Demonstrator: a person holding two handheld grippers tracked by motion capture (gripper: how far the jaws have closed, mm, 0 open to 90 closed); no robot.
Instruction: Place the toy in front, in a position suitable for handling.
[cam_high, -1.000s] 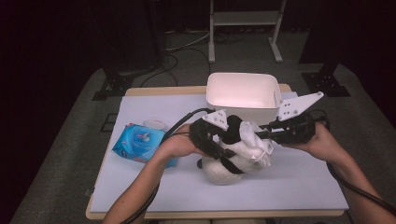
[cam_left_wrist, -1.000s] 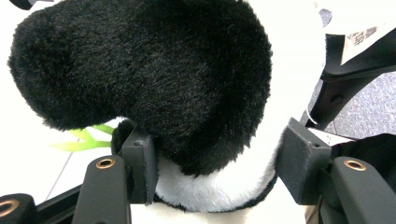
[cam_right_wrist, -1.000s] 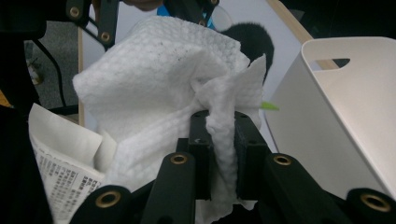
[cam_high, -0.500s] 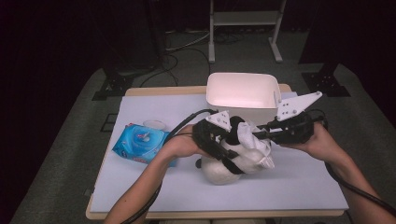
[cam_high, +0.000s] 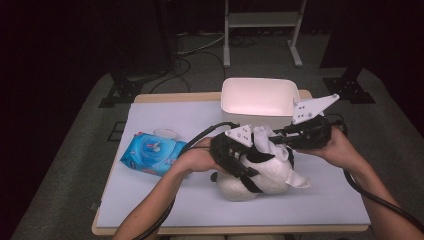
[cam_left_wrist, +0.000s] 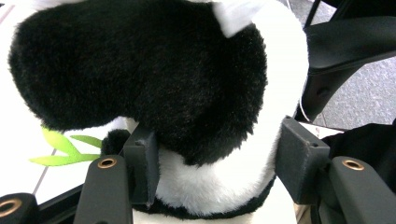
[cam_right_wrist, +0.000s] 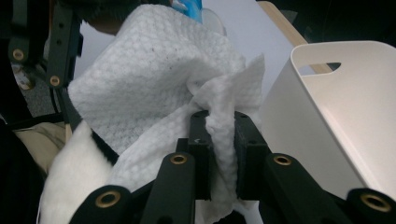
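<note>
On the far left of the table (cam_high: 150, 200) I see a blue pack of wipes (cam_high: 152, 152) lying flat, with a small clear lid (cam_high: 165, 133) just behind it. Next comes my left gripper (cam_high: 240, 167). In the left gripper view its pads (cam_left_wrist: 142, 163) press on both sides of a toy panda (cam_left_wrist: 187, 116), so it holds the soft black and white toy. The panda sits in the middle of the table, near the front. Then comes my right gripper (cam_high: 280, 142). Its jaws are nearly shut and pinch a white cloth (cam_right_wrist: 159, 88). The cloth lies on top of the panda. Behind them stands a white bin (cam_high: 257, 95) at the back edge of the table.
</note>
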